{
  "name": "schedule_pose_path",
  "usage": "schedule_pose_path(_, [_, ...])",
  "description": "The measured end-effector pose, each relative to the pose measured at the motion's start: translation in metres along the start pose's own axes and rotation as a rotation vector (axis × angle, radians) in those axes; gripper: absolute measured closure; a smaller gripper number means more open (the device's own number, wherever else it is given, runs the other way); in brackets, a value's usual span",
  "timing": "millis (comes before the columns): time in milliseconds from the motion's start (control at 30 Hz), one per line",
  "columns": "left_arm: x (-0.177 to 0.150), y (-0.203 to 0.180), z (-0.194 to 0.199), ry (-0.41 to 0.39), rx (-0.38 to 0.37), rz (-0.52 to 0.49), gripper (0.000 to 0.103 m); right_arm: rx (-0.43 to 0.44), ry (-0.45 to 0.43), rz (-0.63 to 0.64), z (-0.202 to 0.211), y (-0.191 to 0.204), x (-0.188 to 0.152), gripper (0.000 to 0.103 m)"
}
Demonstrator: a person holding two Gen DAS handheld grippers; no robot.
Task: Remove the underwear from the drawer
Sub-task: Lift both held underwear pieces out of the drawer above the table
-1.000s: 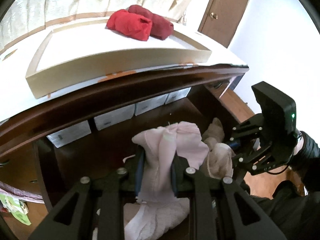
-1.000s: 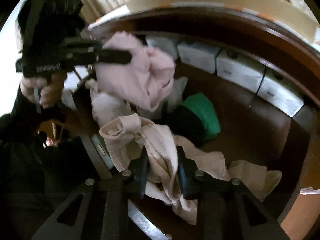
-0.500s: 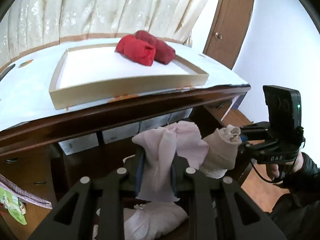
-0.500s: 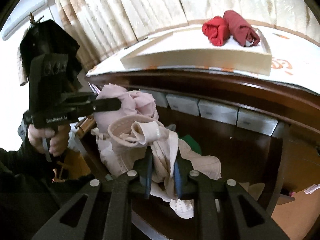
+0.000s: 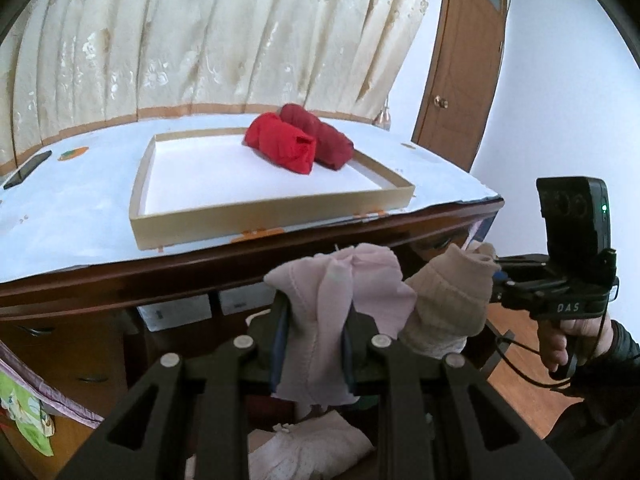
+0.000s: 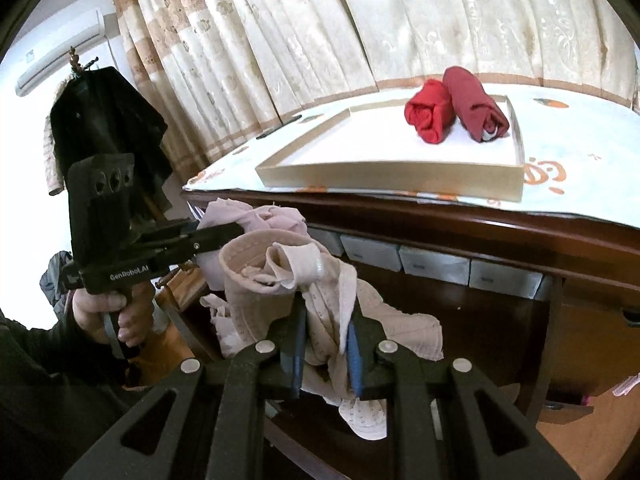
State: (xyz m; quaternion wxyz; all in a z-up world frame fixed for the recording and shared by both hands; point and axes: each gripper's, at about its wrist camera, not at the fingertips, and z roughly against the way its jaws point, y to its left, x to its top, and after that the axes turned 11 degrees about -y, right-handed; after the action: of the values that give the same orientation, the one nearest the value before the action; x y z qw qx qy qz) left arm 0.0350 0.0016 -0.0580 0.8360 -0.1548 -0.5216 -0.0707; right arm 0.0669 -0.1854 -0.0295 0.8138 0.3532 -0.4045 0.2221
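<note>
Across the upper half of both views, the dark wooden table (image 5: pixel 280 248) under its white cloth carries a shallow cardboard tray (image 5: pixel 272 216) with two rolled red garments (image 5: pixel 298 146) at the far end. Lower centre, the left gripper (image 5: pixel 312 344) is clamped on a pale pink underwear piece (image 5: pixel 332 300), and the right gripper (image 6: pixel 326 340), its jaws just closed, pinches a beige ribbed piece (image 6: pixel 280 276). Both should probably be lifted clear of the table edge, so trailing fabric does not snag, before release over the tray.

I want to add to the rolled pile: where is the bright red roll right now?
In both wrist views the bright red roll lies in the shallow cardboard tray on the desk top, at its far end, touching the dark red roll.
</note>
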Motion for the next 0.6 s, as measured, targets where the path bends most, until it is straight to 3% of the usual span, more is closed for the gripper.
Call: schedule_pose_path(600, [0.014,-0.003,0.021,-0.107,0.051,-0.007,0.082,0.007,-0.098,0.002,0.013,0.01,0.018,0.084])
